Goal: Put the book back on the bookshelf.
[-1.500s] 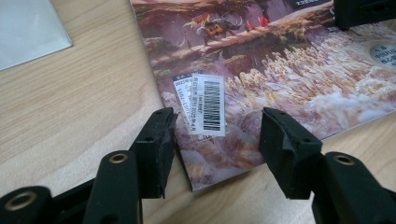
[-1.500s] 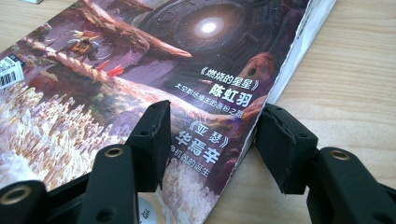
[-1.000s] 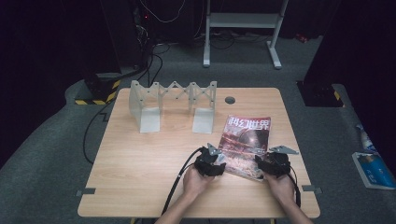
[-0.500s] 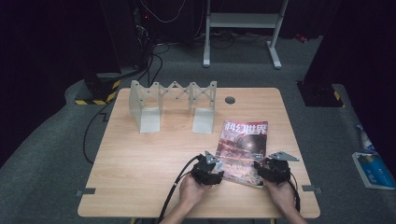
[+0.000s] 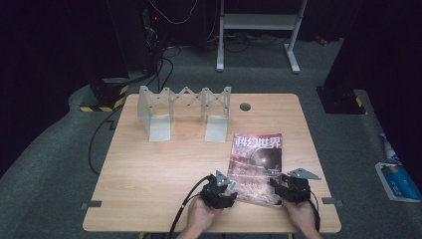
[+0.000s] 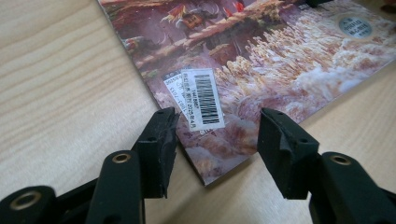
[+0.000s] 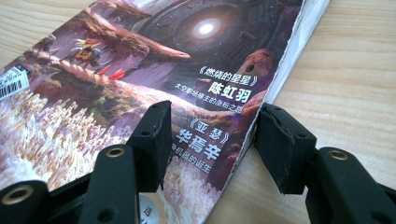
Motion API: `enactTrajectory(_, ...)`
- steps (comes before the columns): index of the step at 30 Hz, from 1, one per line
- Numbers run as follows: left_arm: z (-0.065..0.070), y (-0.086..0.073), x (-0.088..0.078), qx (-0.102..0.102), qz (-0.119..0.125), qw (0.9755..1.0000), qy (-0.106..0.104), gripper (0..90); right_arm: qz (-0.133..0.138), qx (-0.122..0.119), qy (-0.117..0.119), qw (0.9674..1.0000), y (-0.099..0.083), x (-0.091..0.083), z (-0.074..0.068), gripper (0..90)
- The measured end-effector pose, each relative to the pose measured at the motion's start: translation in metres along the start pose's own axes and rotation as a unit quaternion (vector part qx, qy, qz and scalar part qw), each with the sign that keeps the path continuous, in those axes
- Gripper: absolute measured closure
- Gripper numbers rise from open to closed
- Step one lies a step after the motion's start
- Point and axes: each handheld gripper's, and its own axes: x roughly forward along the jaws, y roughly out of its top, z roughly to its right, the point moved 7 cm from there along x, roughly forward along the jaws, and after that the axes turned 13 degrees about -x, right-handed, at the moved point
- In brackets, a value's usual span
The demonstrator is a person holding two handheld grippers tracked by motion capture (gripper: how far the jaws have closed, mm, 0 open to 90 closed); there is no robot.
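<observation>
A light wooden table (image 5: 164, 169) stands on a grey carpet floor (image 5: 54, 169) in a dark room. At the far side of the table stands a pale folding rack (image 5: 184, 107) with zigzag bars and two flat feet. Near it there is a small round hole (image 5: 245, 106) in the tabletop. Black cables (image 5: 164, 59) lie on the floor behind the table, next to a metal stand (image 5: 259, 30). On the floor to the right lies a blue and white pack (image 5: 398, 181).

A magazine (image 5: 256, 167) lies flat on the near right part of the table. Its cover is a fantasy picture with a glowing round gate, red rocks and white spiky growths. Big letters run across the top. White words sit near the right edge, and a white sticker with a barcode (image 6: 204, 98) sits near the near left corner.

The left gripper (image 6: 217, 135) is at the magazine's near left corner. Its jaws are spread apart, one on each side of the corner, just above the cover.

The right gripper (image 7: 212, 140) is at the near right edge. Its jaws are spread too, one over the cover and one over the bare table beside the pages.

Two hands hold the grippers at the near edge of the table.
</observation>
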Motion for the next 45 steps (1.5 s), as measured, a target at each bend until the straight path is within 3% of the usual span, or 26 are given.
enactTrajectory(22,0.012,-0.022,-0.016,0.009,-0.018,0.9996,-0.019,48.4,0.008,-0.013,0.017,0.9997,-0.012,-0.014,-0.015,46.9)
enactTrajectory(40,0.008,-0.028,-0.023,-0.029,-0.017,0.9974,-0.064,47.6,0.014,-0.029,0.032,0.999,-0.016,-0.018,-0.02,46.8)
enactTrajectory(45,0.004,-0.026,-0.021,-0.036,-0.015,0.9975,-0.058,45.9,0.017,-0.031,0.037,0.9987,-0.016,-0.018,-0.023,46.9)
